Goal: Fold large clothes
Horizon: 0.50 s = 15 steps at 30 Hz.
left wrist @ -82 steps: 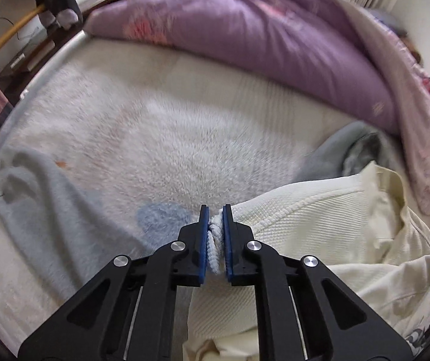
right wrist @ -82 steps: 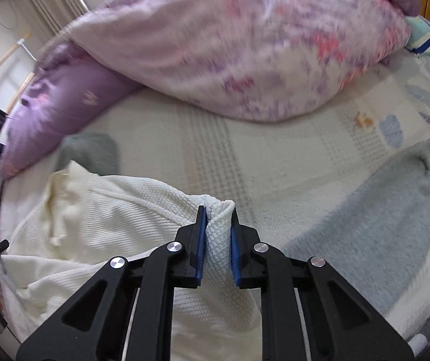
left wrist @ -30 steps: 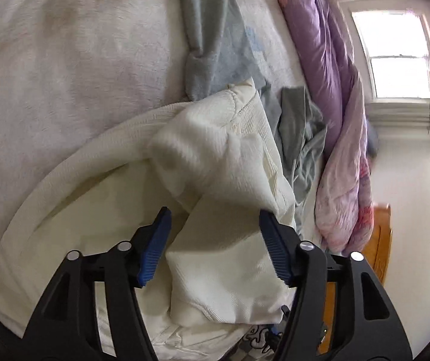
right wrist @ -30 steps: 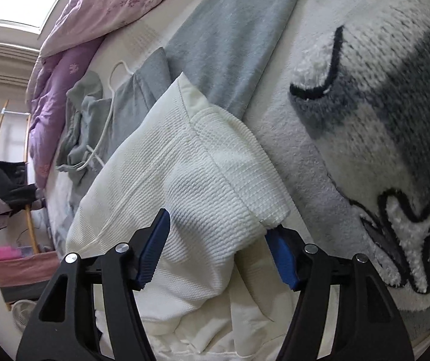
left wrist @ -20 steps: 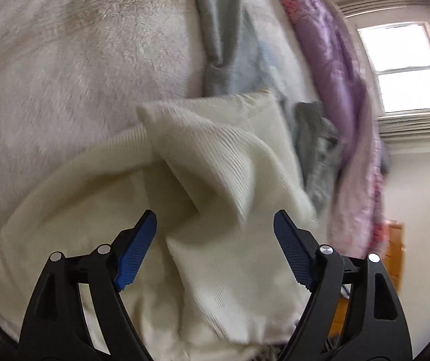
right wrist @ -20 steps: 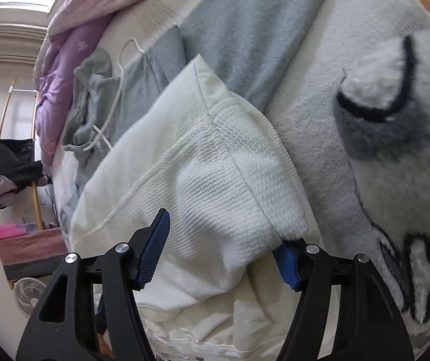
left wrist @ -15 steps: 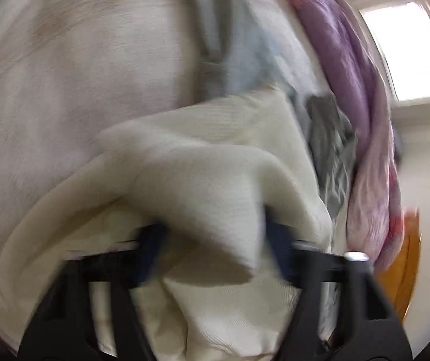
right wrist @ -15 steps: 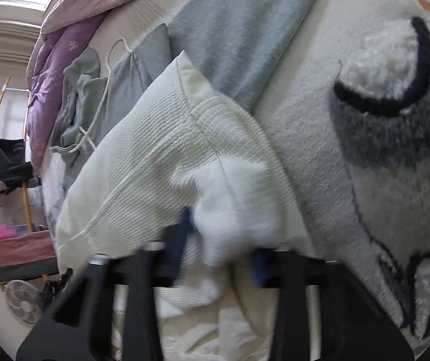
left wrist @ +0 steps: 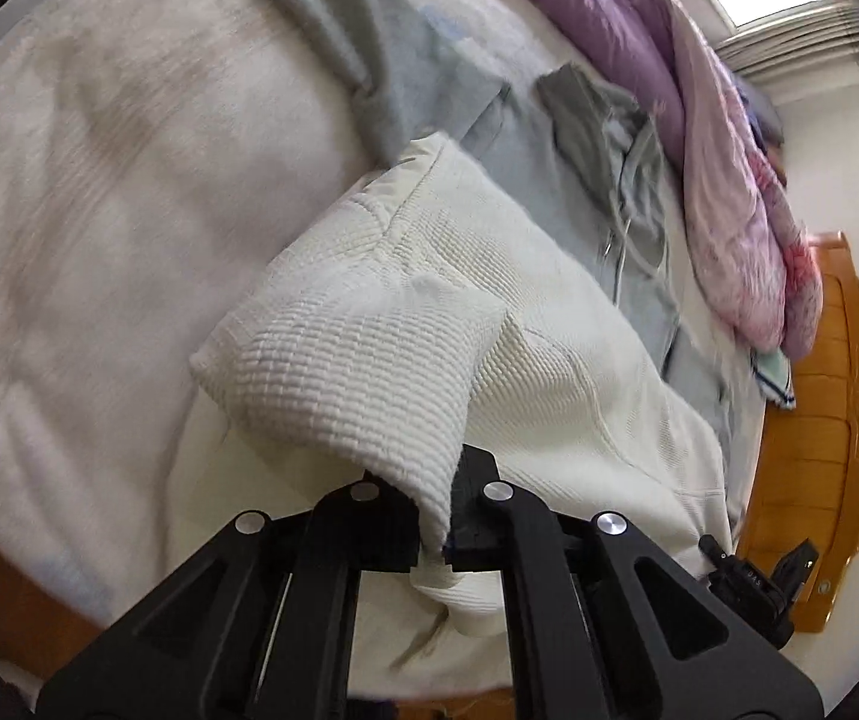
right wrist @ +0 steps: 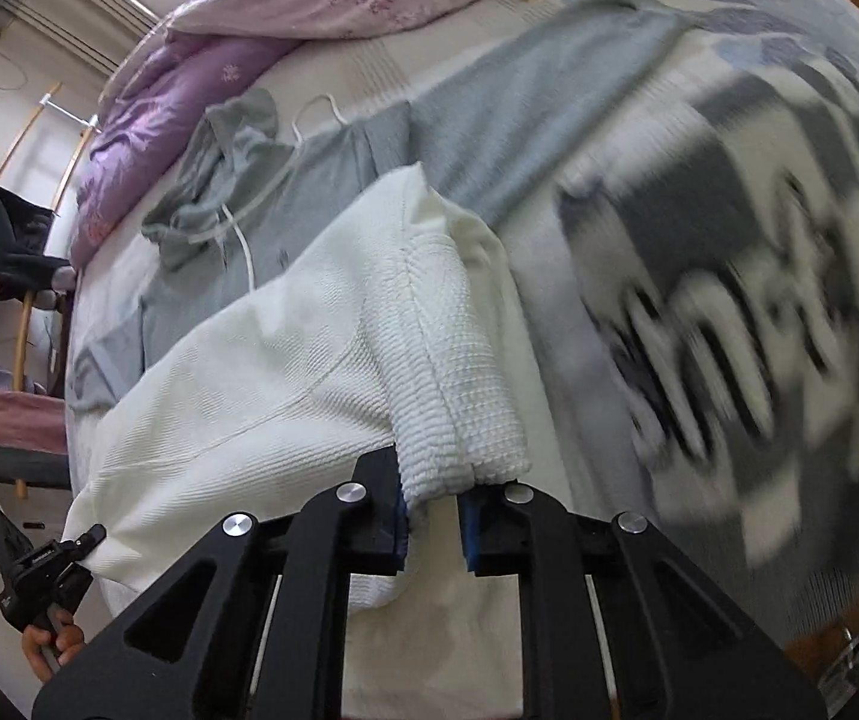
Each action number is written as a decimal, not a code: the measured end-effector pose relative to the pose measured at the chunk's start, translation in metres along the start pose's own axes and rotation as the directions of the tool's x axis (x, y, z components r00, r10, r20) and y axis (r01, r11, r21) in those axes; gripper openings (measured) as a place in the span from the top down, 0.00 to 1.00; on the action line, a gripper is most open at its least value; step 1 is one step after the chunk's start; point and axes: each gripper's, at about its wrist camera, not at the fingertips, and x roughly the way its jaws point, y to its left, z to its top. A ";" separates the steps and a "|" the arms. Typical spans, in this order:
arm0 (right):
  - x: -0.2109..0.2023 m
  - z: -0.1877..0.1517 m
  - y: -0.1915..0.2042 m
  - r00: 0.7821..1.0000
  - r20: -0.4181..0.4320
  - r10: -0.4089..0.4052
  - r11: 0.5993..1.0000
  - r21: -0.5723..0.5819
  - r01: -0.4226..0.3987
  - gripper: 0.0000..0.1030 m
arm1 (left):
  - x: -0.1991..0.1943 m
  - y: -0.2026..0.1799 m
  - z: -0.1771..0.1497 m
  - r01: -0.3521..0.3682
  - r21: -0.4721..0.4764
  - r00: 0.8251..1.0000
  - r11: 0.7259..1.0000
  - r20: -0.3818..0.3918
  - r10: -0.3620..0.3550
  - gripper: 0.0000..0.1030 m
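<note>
Cream waffle-knit garment [left wrist: 429, 324] lies on the bed [left wrist: 99, 150], bunched; the left hand-held gripper [left wrist: 432, 531] is clenched on its folded edge; the right hand-held gripper [right wrist: 432, 525] is closing on another edge, cloth between its jaws; the fold seems under way; next, carry both edges across together.

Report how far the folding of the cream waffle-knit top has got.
Done: little; the cream top lies bunched on the bed, not squared. In hand: the left gripper is shut on one folded-over end; the right gripper is closing on the other, fabric between its pads. Left: the fold itself, then the grey hoodie and pale blue garment.
</note>
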 end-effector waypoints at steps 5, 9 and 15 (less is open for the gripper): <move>0.009 -0.051 -0.021 0.992 -0.098 -0.073 0.997 0.028 0.076 0.89 | 0.013 0.035 -0.036 -0.051 -0.014 0.997 0.999 -0.062 0.050 0.96; 0.029 -0.075 -0.037 0.986 -0.133 -0.102 0.993 0.051 0.109 0.88 | 0.023 0.056 -0.055 -0.066 -0.031 0.996 0.997 -0.068 0.063 0.95; 0.068 -0.078 -0.038 0.970 -0.152 -0.191 0.981 0.004 0.194 0.80 | 0.047 0.086 -0.063 -0.092 -0.072 0.991 0.993 -0.099 0.085 0.77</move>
